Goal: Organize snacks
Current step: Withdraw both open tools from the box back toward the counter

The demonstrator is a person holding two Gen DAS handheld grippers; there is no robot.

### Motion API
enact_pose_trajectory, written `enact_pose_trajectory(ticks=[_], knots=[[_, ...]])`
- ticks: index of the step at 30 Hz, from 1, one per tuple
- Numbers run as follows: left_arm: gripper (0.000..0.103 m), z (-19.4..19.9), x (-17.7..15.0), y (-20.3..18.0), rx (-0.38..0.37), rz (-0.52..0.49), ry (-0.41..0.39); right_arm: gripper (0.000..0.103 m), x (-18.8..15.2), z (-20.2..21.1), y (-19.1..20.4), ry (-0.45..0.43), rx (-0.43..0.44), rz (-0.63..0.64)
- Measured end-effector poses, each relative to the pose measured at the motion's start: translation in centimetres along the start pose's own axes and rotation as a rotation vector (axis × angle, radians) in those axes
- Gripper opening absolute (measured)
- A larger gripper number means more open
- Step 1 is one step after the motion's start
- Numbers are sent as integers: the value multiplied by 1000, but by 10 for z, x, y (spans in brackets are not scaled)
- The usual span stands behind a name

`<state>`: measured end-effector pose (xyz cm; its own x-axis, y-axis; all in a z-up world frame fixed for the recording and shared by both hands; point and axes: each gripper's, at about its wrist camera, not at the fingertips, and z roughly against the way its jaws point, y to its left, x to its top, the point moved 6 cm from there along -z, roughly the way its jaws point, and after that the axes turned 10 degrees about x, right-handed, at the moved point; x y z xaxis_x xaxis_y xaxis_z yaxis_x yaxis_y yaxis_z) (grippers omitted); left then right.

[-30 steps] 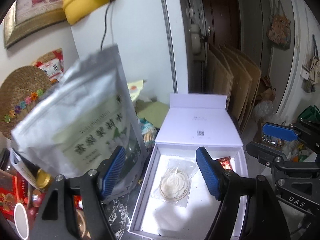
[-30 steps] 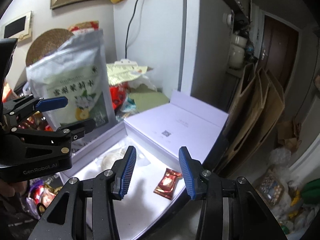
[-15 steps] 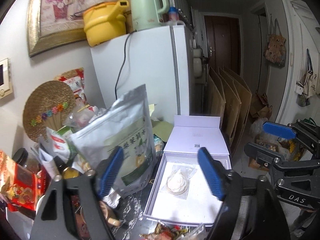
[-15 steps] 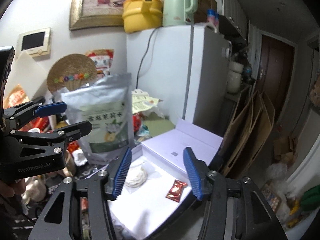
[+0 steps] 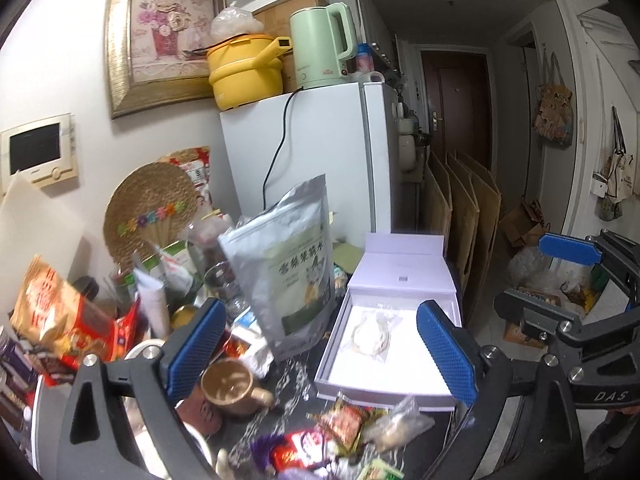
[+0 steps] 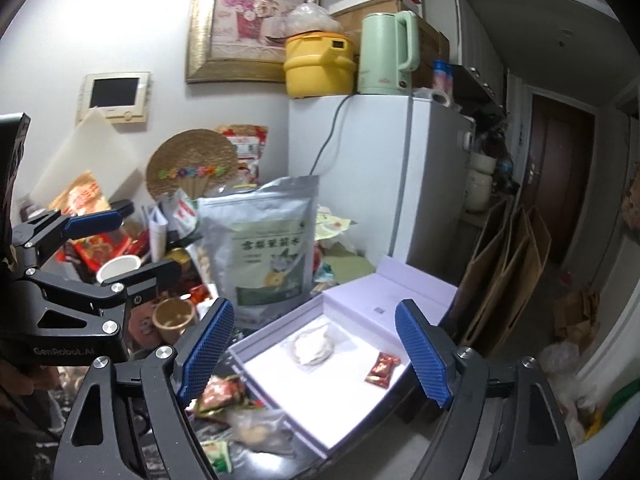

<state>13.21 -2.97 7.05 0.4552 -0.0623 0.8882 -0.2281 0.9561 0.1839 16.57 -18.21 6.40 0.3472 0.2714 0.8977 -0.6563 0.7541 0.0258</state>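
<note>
Both grippers hang over a crowded dark table. The left gripper (image 5: 320, 354) has just been opening, its jaws spread wide with nothing between them; the right gripper (image 6: 314, 354) has likewise just been opening and holds nothing. Loose snacks (image 5: 344, 420) lie nearest, in front of the white box (image 6: 280, 330). Its lid is folded back, and inside lie a clear packet (image 6: 314, 346) and a red candy (image 6: 383, 370), apart. Just left of the box a silver pouch (image 5: 294, 276) stands upright, with a brown mug (image 5: 228, 386) nearer. Behind is a white fridge (image 5: 320, 148).
</note>
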Motion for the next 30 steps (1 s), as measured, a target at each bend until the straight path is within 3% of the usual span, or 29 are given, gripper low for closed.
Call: enact_pose_trajectory(ticks=[15,30], knots=[[98,19,-79,23,14,59,116,84,-65,7,58,61,90,-1],[98,-9,-158,23,-31,130,280,84,-143,-25,75,176,176,-78]])
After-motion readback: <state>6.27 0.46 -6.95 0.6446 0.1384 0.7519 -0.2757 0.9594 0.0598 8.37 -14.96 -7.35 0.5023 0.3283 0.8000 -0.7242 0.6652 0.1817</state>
